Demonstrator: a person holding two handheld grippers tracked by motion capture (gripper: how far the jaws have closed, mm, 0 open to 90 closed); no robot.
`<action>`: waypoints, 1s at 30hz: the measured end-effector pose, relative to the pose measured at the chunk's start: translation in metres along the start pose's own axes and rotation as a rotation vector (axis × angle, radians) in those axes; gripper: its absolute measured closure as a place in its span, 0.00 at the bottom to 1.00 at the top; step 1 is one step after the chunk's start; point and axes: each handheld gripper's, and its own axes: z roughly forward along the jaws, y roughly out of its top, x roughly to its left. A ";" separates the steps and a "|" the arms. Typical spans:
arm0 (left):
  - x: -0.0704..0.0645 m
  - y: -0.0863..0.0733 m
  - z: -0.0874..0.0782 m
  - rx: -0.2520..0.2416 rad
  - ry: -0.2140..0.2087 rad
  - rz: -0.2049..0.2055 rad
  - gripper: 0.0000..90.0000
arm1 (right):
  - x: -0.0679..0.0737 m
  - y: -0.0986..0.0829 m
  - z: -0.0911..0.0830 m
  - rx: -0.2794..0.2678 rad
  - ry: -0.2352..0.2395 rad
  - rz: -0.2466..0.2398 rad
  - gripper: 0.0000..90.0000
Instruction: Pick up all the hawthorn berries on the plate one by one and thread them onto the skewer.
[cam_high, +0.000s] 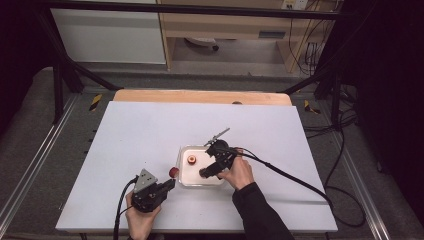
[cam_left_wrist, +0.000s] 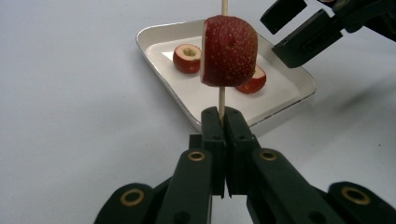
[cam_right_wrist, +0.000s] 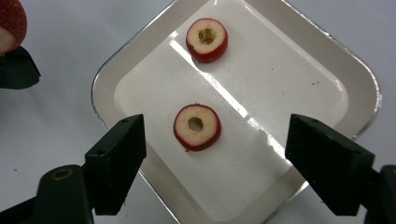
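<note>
1. Up front: left claw clamped on thin wooden skewer, speared red speckled apple piece above tabletop.
2. Right claw agape over tray, straddling cored apple ring; second ring, possibly thicker, nearby.

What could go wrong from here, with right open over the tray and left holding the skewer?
1. The right gripper straddles the near fruit slice loosely; closing off-centre could crush it or skid it on the glossy tray.
2. The left gripper pinches the thin skewer low down; the threaded fruit piece could tip it.
</note>
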 end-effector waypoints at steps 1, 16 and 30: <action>0.000 0.000 0.000 0.000 0.000 -0.001 0.98 | 0.001 0.002 0.002 0.010 0.004 0.005 0.26; 0.001 0.000 0.001 0.004 -0.006 -0.002 0.98 | 0.000 0.014 0.024 0.118 0.020 0.038 0.49; 0.001 -0.001 0.002 0.010 -0.008 -0.001 0.98 | 0.006 0.015 0.034 0.161 0.007 0.009 0.59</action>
